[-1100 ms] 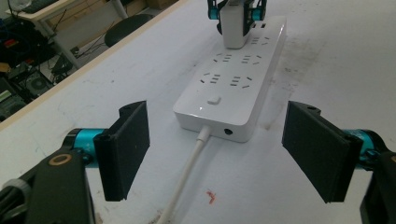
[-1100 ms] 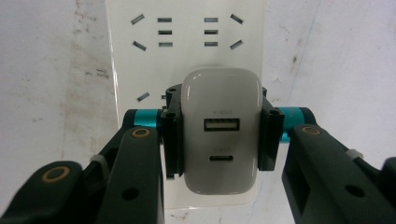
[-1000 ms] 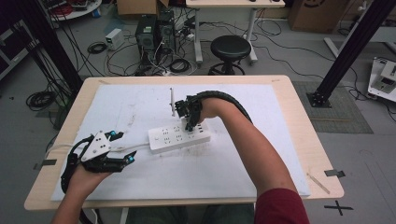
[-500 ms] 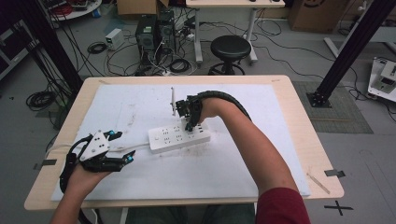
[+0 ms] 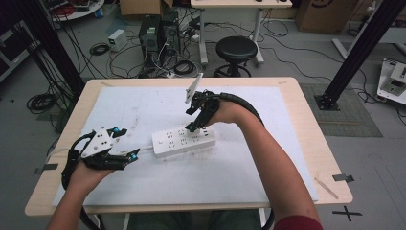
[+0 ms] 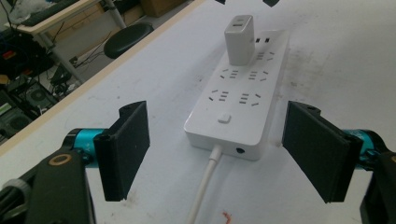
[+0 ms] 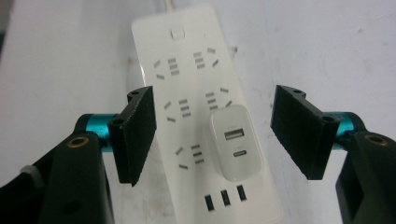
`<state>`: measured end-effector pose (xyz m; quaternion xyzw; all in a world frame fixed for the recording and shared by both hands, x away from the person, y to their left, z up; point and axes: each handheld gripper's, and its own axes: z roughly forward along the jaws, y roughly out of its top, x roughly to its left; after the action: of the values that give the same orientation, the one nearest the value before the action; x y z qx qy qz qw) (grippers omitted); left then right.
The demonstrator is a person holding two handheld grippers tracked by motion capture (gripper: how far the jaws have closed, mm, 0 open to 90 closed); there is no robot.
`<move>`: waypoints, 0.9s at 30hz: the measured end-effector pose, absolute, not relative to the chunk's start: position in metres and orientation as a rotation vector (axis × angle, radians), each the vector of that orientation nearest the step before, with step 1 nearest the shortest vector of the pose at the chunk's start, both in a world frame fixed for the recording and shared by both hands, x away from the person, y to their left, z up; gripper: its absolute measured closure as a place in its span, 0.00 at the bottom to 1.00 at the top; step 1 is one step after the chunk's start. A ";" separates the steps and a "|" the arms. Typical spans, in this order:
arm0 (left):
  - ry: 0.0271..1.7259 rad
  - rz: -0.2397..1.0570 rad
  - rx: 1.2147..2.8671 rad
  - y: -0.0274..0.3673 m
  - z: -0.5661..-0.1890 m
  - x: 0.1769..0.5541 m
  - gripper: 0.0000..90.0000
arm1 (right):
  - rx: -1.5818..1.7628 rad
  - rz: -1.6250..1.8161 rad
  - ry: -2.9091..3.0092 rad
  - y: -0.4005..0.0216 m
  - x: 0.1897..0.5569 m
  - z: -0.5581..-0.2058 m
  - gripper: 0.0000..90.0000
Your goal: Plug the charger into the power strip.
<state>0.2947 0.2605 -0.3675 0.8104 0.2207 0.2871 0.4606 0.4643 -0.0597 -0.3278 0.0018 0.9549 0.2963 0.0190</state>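
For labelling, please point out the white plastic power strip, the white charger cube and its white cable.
white plastic power strip (image 6: 243, 112), left gripper view, top face.
white charger cube (image 7: 235, 142), right gripper view, top face.
white cable (image 6: 204, 184), left gripper view, mid-length.

Cut off by the frame's bottom edge: white plastic power strip (image 7: 201, 107) below its USB slots; likewise its white cable (image 6: 203, 186).

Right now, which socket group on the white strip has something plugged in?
The one at the far end from the cable: a white charger sits in the power strip there, beside its USB slots; the other sockets are bare.
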 end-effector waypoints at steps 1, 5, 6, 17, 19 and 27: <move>0.537 0.704 1.989 0.260 -0.367 0.295 0.26 | 0.037 0.975 2.954 -0.063 0.462 -0.327 0.33; 0.520 0.701 1.974 0.260 -0.365 0.295 0.26 | 0.143 1.162 2.883 -0.072 0.455 -0.326 0.29; 0.517 0.699 1.971 0.260 -0.365 0.295 0.26 | 0.164 1.205 2.868 -0.075 0.453 -0.325 0.27; 0.481 0.650 1.962 0.265 -0.364 0.298 0.26 | 0.368 1.393 2.671 -0.125 0.418 -0.326 0.23; 0.474 0.642 1.964 0.264 -0.363 0.300 0.26 | 0.412 1.430 2.629 -0.138 0.411 -0.326 0.23; 0.462 0.627 1.944 0.259 -0.358 0.307 0.25 | 0.505 1.506 2.491 -0.186 0.388 -0.330 0.23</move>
<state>0.3072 0.2593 -0.3580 0.8038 0.1911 0.2592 0.5003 0.3882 -0.1860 -0.3301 0.1702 0.8395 0.5074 0.0934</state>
